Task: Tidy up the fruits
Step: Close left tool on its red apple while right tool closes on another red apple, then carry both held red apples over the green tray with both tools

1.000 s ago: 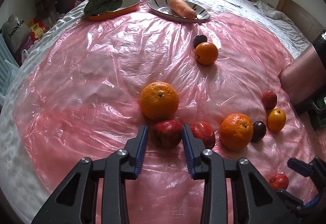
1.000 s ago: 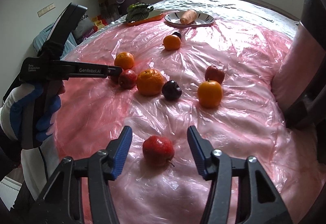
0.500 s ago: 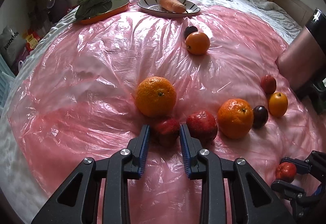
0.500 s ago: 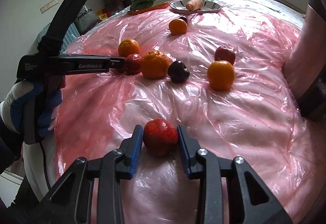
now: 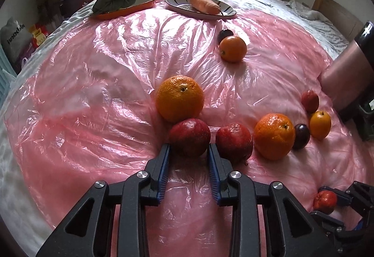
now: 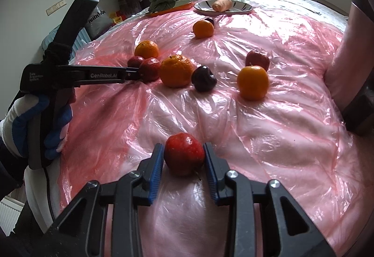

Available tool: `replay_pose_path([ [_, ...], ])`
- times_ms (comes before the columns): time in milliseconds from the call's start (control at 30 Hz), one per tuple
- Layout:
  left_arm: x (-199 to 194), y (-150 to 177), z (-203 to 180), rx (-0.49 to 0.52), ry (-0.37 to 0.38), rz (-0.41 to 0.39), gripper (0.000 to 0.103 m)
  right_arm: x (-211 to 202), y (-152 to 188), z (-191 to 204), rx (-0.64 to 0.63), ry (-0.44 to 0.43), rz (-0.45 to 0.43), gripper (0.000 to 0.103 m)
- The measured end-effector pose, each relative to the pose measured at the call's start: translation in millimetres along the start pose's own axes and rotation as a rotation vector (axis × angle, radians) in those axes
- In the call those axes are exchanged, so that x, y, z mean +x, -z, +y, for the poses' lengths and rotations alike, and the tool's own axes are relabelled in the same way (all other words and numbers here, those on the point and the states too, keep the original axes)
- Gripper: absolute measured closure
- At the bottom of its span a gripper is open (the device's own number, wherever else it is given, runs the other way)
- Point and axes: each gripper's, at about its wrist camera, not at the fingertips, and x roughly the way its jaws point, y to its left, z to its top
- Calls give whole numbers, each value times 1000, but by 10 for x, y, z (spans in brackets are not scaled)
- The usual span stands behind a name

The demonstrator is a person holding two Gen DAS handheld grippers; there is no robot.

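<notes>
My biggest worry is the slick pink plastic sheet (image 5: pixel 98 83): it could slide under any tug. The big orange (image 5: pixel 179 98) touches my dark red apple (image 5: pixel 189 137) at twelve o'clock; lifting may roll it. My left gripper (image 5: pixel 188 156) pinches that apple, its neighbour apple (image 5: pixel 234 141) at three o'clock. My right gripper (image 6: pixel 182 161) pinches the small red apple (image 6: pixel 184 154); its grip could slip.
</notes>
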Motion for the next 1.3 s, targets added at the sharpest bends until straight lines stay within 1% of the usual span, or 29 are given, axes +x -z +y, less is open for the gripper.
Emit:
replay_pose_path([
  [67,-20,-8,-6,-4,4,-5,72,7,3,-6,4,-2,2,56],
  [133,-49,-25,-12,-12,1,-20,63,10,6,-9,5,-3,1,56],
  [200,-51,-49,-31,-8,-8,-25,62,12,5,-12,5,-4,2,56],
  [333,-8,-93,-12,-20,-8,-24,63,13,9,-10,4,-5,3,56],
  [367,22,-97,-9,-20,-8,-10,67,16,8,-10,1,-6,4,56],
  [400,56,-92,-3,-18,-7,6,73,18,7,-10,0,-7,5,56],
  [467,63,-73,-14,-9,-16,6,73,10,4,-9,0,-12,6,56],
  [533,39,-56,-40,7,-25,0,73,-2,9,-12,1,-15,7,60],
  [567,23,-50,-45,9,-24,-2,73,-9,9,-16,4,-18,7,60],
  [700,-60,-55,5,-16,-19,-14,73,-75,4,-26,22,-37,-4,60],
  [933,-384,-29,80,-34,-19,-60,73,-296,1,-32,56,-91,-37,60],
  [1100,-704,49,47,-13,-3,-91,73,-507,38,-1,51,-97,-56,60],
  [1233,-929,139,-114,27,41,-96,73,-679,74,-47,73,-104,-74,60],
  [1300,-1029,195,-247,47,83,-90,73,-775,124,-107,89,-98,-82,60],
])
